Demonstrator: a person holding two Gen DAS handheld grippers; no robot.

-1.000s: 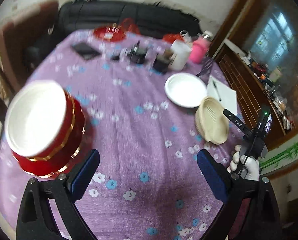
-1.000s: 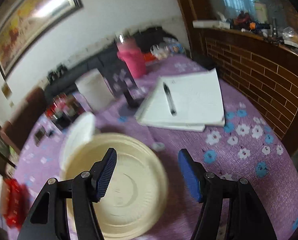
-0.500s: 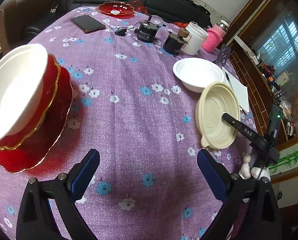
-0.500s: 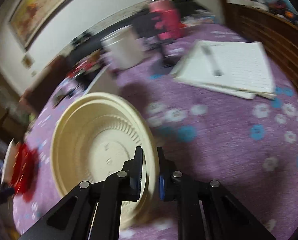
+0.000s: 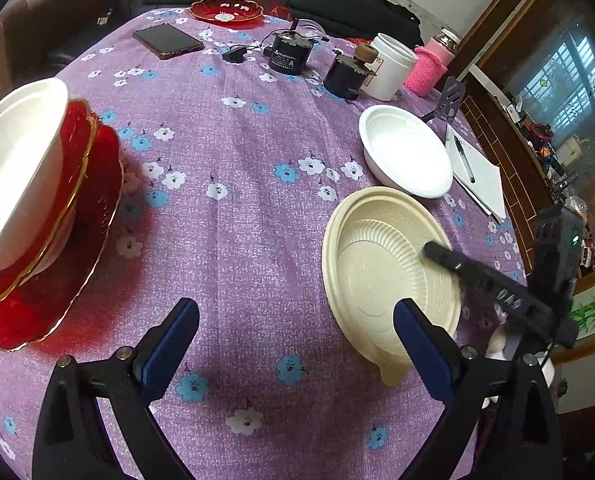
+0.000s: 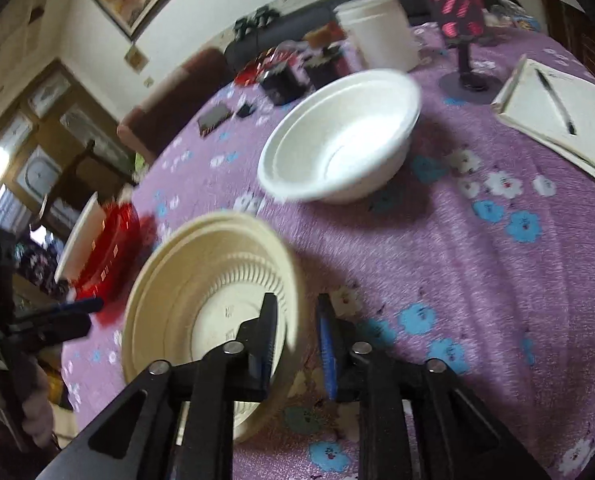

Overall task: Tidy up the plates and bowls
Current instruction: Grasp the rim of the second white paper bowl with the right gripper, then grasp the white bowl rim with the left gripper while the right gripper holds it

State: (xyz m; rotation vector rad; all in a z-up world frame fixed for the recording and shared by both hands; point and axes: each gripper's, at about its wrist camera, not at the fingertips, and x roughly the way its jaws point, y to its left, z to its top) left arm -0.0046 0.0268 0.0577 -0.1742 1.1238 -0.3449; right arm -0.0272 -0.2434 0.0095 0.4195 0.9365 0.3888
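My right gripper (image 6: 297,334) is shut on the rim of a cream plastic bowl (image 6: 201,304) and holds it tilted above the purple tablecloth; the bowl also shows in the left wrist view (image 5: 381,276). A white foam bowl (image 6: 341,140) rests on the table behind it, also in the left wrist view (image 5: 407,156). At the left stands a stack: a white bowl (image 5: 13,160) in a red bowl on a red plate (image 5: 57,280). My left gripper (image 5: 293,344) is open and empty above the tablecloth between the stack and the cream bowl.
A red dish (image 5: 225,10), a phone (image 5: 167,40), two black devices, a white jar (image 5: 389,66) and a pink bottle (image 5: 431,68) stand at the far side. A notepad with a pen (image 5: 473,168) lies at the right edge, next to a phone stand.
My right gripper closed on the cream bowl's rim and has lifted and carried it leftward. The left gripper's view has shifted, bringing the red stack closer.
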